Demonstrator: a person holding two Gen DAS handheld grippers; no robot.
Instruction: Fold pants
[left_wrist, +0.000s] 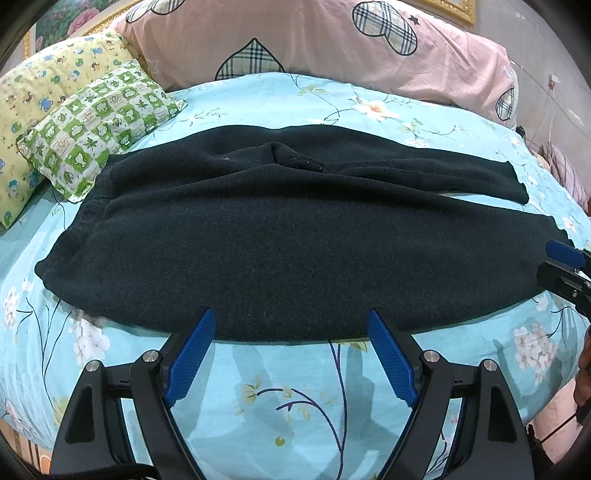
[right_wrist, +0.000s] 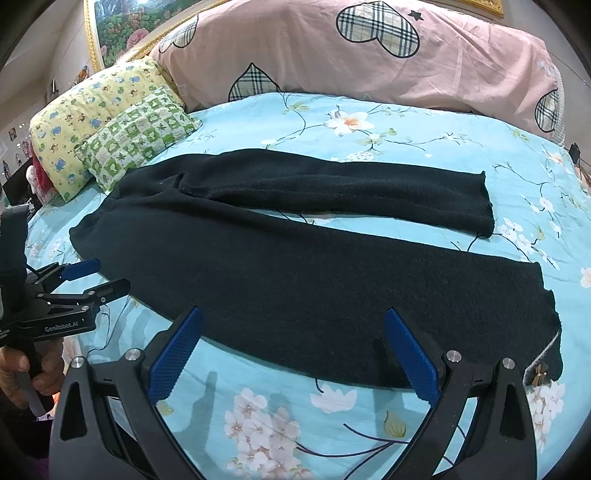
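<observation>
Here we are at the very start: the dark, almost black fleecy knit pants (right_wrist: 295, 266) lie spread flat across the bed's light blue flower-printed sheet (right_wrist: 369, 122), waistband toward the yellow and green checked pillows (right_wrist: 140, 136) on the left, both legs running out to the right. The legs lie apart, a strip of sheet showing between them, so by the look of it no fold has been made yet.

The left claw (left_wrist: 290, 330) is spread wide, holding nothing, its blue ribbed pads just at the near edge of the fabric around the hip and thigh. The right claw (right_wrist: 293, 326) is likewise wide open and empty, poised at the near edge of the nearer leg, farther toward the cuff. Whether the tips actually touch the cloth, I can't tell.

What's left, I'd say, is everything: pinch that near edge at both spots, bring the near leg over onto the far one, then fold the length down. A long pink quilt with plaid hearts (right_wrist: 369, 62) sits behind, well clear.
</observation>
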